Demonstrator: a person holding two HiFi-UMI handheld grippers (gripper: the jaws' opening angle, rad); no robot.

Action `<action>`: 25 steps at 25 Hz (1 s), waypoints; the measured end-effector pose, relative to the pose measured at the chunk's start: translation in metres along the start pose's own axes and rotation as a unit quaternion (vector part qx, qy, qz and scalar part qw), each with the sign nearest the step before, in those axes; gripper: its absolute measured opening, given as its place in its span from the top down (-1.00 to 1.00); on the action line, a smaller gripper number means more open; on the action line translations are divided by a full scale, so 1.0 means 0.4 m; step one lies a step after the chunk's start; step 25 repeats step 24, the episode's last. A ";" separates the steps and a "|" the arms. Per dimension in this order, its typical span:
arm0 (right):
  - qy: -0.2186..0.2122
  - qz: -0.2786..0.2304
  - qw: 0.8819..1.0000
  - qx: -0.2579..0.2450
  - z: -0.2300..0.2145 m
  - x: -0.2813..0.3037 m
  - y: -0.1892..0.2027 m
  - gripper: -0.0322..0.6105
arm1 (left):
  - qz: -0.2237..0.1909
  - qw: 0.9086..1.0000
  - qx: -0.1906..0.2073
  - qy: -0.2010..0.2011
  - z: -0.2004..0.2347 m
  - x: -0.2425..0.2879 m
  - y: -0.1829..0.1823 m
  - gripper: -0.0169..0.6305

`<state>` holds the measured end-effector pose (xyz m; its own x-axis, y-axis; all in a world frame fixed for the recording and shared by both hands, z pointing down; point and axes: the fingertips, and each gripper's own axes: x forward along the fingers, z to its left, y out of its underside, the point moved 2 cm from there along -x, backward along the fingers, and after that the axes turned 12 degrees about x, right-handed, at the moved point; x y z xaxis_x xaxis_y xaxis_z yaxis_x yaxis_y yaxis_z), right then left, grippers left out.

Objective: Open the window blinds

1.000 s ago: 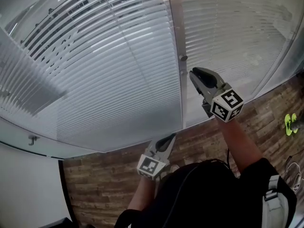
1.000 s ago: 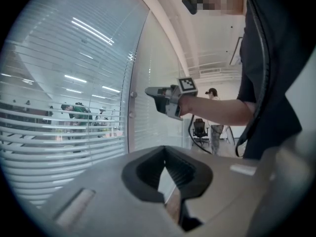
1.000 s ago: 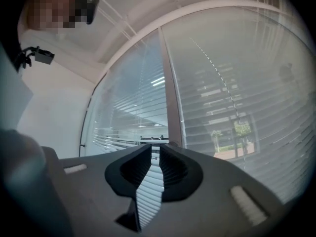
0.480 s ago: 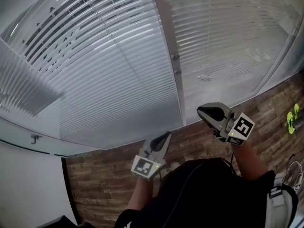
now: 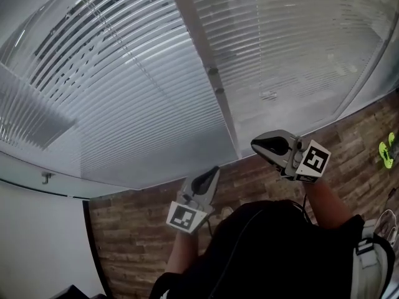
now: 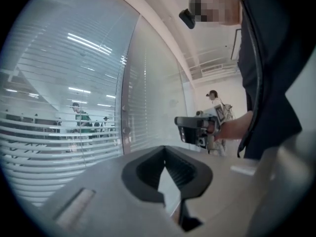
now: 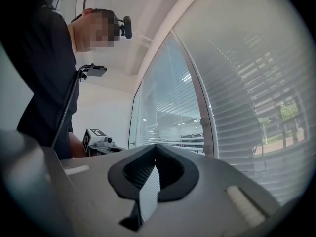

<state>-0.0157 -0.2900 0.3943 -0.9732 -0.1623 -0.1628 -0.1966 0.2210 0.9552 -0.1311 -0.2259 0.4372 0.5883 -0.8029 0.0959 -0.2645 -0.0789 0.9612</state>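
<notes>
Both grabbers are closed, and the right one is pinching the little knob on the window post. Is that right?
Not quite. The right gripper is closed, like the left gripper, but it pinches nothing. The right gripper view shows its jaws together with nothing between them, and the head view shows it apart from the knob on the window post.

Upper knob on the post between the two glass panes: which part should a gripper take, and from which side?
Probably its round rim, with the jaws on opposite sides. The upper knob is a small round stub standing out from the post toward the room, so come straight at it from the room side, clear of the lower knob.
</notes>
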 end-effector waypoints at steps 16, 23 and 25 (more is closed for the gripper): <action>-0.075 0.023 0.997 -0.011 0.045 -0.046 0.008 0.88 | 0.029 0.997 0.019 -0.068 -0.074 -0.040 -0.051 0.93; -0.086 0.031 0.996 -0.005 0.059 -0.049 0.023 0.88 | 0.032 0.997 0.018 -0.071 -0.092 -0.044 -0.052 0.93; -0.088 0.033 0.996 -0.005 0.063 -0.051 0.032 0.88 | 0.033 0.997 0.017 -0.071 -0.098 -0.046 -0.046 0.93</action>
